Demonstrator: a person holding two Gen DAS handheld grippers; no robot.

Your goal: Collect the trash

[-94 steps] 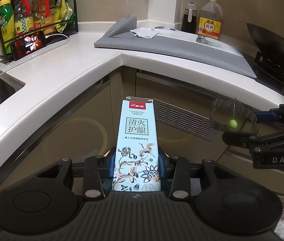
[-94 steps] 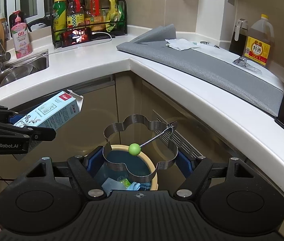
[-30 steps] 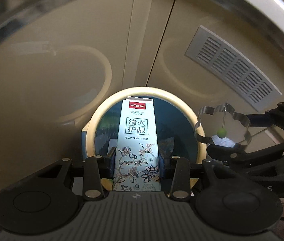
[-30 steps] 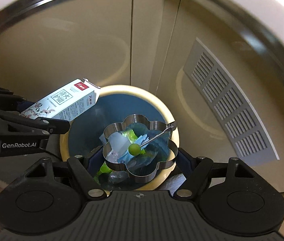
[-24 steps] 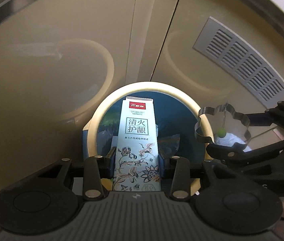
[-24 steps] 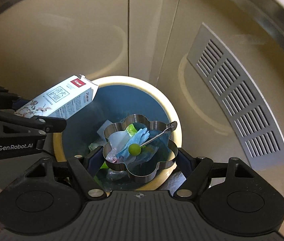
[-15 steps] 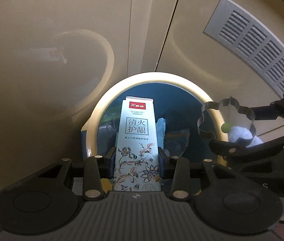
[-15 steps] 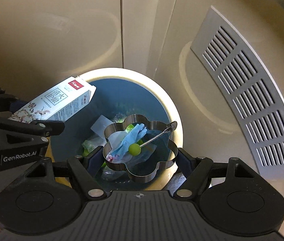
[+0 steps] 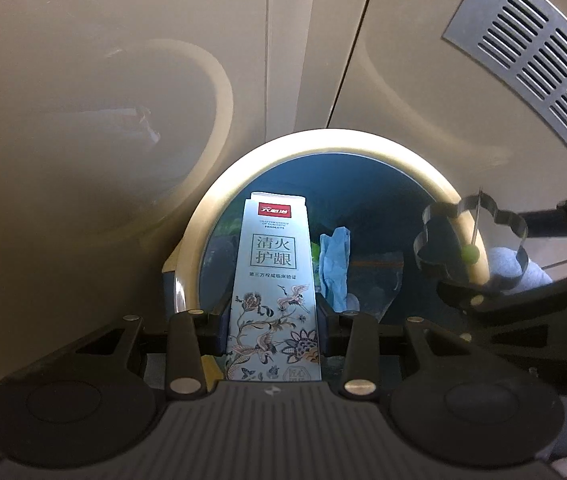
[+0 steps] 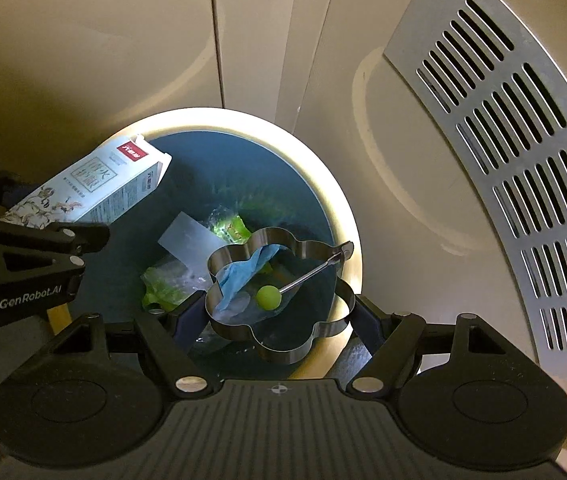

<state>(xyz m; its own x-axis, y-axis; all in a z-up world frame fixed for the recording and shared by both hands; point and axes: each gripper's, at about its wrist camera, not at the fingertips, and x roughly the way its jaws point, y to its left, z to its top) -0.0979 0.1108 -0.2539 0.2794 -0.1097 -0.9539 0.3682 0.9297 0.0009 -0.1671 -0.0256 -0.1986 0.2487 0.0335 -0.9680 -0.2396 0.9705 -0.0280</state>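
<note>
Cardboard carton (image 9: pixel 275 300) sits between my left tongs (image 9: pixel 273 332), which are opening right now; the pads look to be touching its sides yet. It hangs nose-down over the near-left part of the bin (image 9: pixel 219 200). Risk: it's long, so it may catch the rim and tip out.

Right wrist view: my right tongs (image 10: pixel 279 316) grip the flower-shaped metal ring (image 10: pixel 243 252), jaws wide, pointing steeply down over the bin's (image 10: pixel 347 216) near-right side. Risk: the ring's near lobes overlap the rim, so on release it may clip it and bounce to the floor. Carton (image 10: pixel 95 188) shows far left.
</note>
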